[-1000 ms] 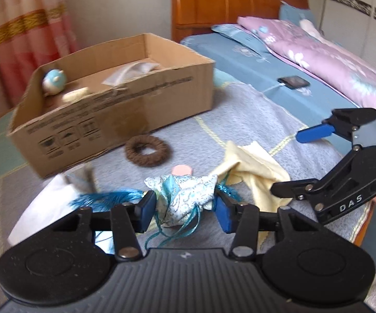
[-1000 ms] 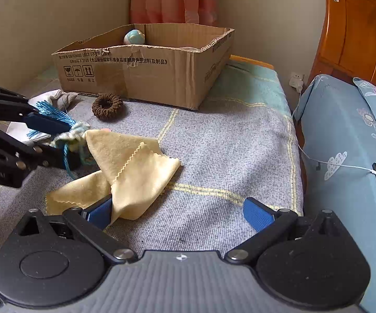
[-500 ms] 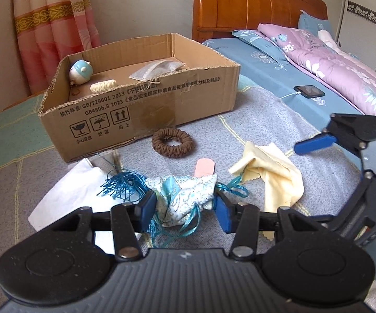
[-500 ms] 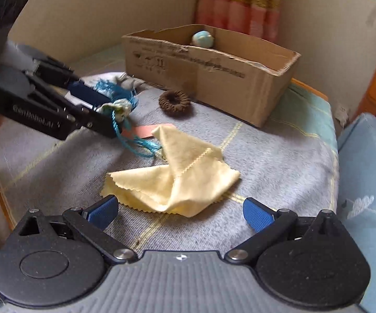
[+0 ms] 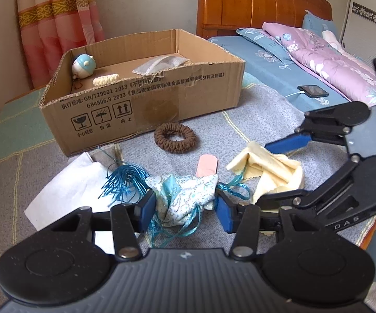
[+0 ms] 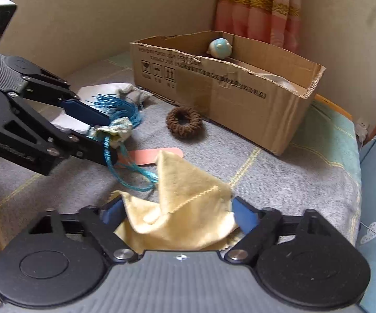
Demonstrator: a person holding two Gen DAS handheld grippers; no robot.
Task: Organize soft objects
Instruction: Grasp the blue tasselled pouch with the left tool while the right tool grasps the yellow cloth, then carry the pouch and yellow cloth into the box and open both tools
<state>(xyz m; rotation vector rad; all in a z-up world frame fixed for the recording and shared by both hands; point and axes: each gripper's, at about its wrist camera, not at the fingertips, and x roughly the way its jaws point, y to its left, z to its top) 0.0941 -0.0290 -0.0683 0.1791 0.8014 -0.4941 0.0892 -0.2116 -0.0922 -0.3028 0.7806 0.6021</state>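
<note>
My left gripper [image 5: 185, 207] is shut on a pale blue patterned pouch [image 5: 185, 193] with teal tassels and ribbons, held just above the grey blanket; it also shows in the right wrist view [image 6: 116, 130]. My right gripper [image 6: 176, 212] is open, its jaws on either side of a crumpled yellow cloth [image 6: 185, 203], also seen in the left wrist view [image 5: 273, 172]. An open cardboard box [image 5: 146, 104] stands behind, holding a round blue toy [image 5: 83, 65], a white roll and a mesh bag.
A brown scrunchie [image 5: 175, 137] and a pink strip [image 5: 207, 165] lie on the blanket before the box. White tissue [image 5: 68, 193] lies at left. A bed with a phone [image 5: 313, 91] and wooden headboard is at right.
My right gripper has moved forward over the yellow cloth, and its jaws have narrowed around it. My left gripper still holds the pouch, turned slightly toward the box.
</note>
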